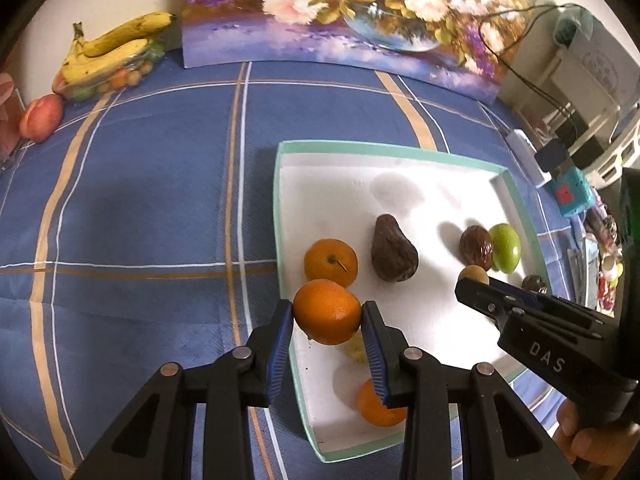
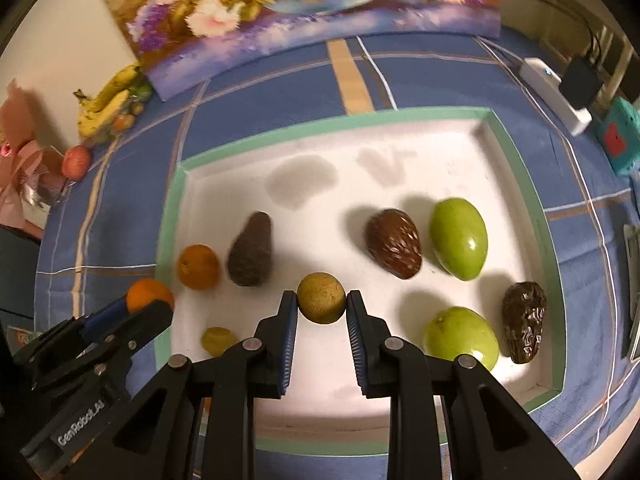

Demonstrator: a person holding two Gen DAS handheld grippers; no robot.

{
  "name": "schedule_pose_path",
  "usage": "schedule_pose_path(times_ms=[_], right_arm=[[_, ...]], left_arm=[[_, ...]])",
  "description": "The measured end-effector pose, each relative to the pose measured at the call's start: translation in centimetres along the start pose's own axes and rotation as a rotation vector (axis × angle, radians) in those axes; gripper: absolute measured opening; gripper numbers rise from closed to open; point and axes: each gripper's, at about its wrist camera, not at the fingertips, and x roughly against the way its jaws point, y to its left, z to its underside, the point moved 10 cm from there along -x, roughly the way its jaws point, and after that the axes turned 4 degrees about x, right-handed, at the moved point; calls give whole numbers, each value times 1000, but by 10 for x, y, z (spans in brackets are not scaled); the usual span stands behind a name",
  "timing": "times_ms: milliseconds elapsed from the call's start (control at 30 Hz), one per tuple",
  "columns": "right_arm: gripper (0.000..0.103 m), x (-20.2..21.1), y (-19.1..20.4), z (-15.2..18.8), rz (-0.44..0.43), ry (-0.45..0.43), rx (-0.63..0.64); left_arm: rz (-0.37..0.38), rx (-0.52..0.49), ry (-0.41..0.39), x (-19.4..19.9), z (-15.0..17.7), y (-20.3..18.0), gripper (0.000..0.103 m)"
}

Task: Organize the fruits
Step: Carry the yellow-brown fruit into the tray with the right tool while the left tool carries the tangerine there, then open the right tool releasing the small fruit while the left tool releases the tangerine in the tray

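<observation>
Both wrist views look forward and steeply down along their own fingers, close above the white tray point(image 1: 400, 168) point(image 2: 360, 136). The left one sits over the tray's left edge, the right one perhaps nearer its middle; each catches the other gripper, the tray and the floral painting point(image 1: 340, 12) point(image 2: 280, 8)

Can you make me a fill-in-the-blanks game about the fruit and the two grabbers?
1. The left gripper is shut on an ____ fruit.
2. The right gripper holds a small round fruit that is yellowish-____.
3. The dark avocado lies inside the white ____ with the green rim.
4. On the far left of the blue cloth, by the wall, lie yellow ____.

Missing words: orange; brown; box; bananas
</observation>
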Motion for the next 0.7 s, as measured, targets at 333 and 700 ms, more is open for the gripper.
schedule_pose_path(times_ms=[333, 700], right_arm=[[26, -16, -15, 8, 24, 54, -29], [26, -19, -30, 18, 25, 84, -67]], left_arm=[[-32, -28, 38, -14, 7, -2, 37], [-18, -27, 57, -14, 10, -11, 50]])
